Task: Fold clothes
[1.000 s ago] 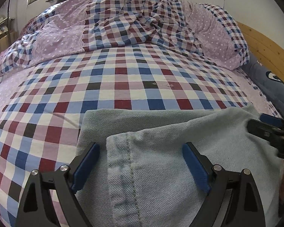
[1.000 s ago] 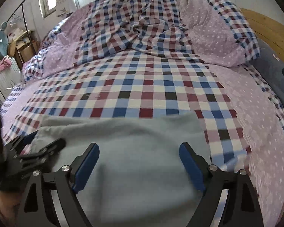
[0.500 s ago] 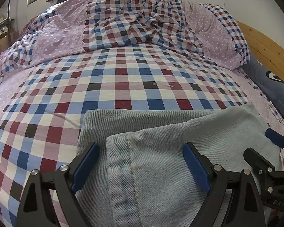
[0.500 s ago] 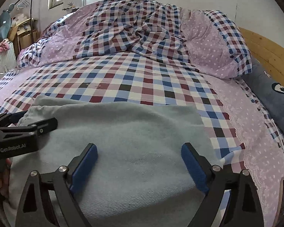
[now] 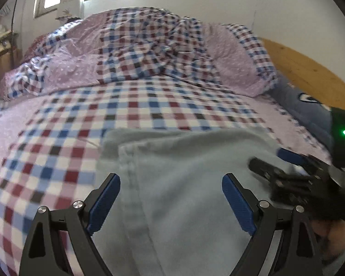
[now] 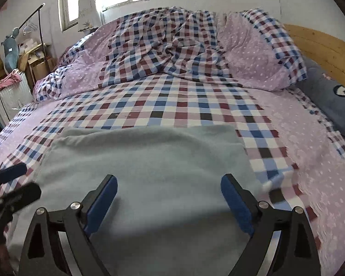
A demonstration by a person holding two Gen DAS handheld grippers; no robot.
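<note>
Denim in a pale blue colour, a pair of jeans (image 5: 184, 184), lies on the checked bed cover (image 5: 131, 108) near the front edge of the bed in the left wrist view, with one layer already over another and a stitched seam running along the upper layer's left edge. The left claw (image 5: 171, 201) is spread wide above this cloth and holds nothing; whether its tips touch the denim cannot be told. A likely risk is that a claw closing here pinches only the top layer, so the lower layer stays behind and the fold goes crooked; the picture is also blurred, which suggests fast motion that could drag the cloth. The right claw (image 5: 273, 163) is visible at the right side, also spread. In the right wrist view the jeans (image 6: 149, 161) look smooth and almost rectangular, and the right claw (image 6: 169, 200) is wide open over them, gripping nothing. The left claw (image 6: 16, 181) stands at the cloth's left edge. Pushing on this edge could wrinkle the neat shape.
</note>
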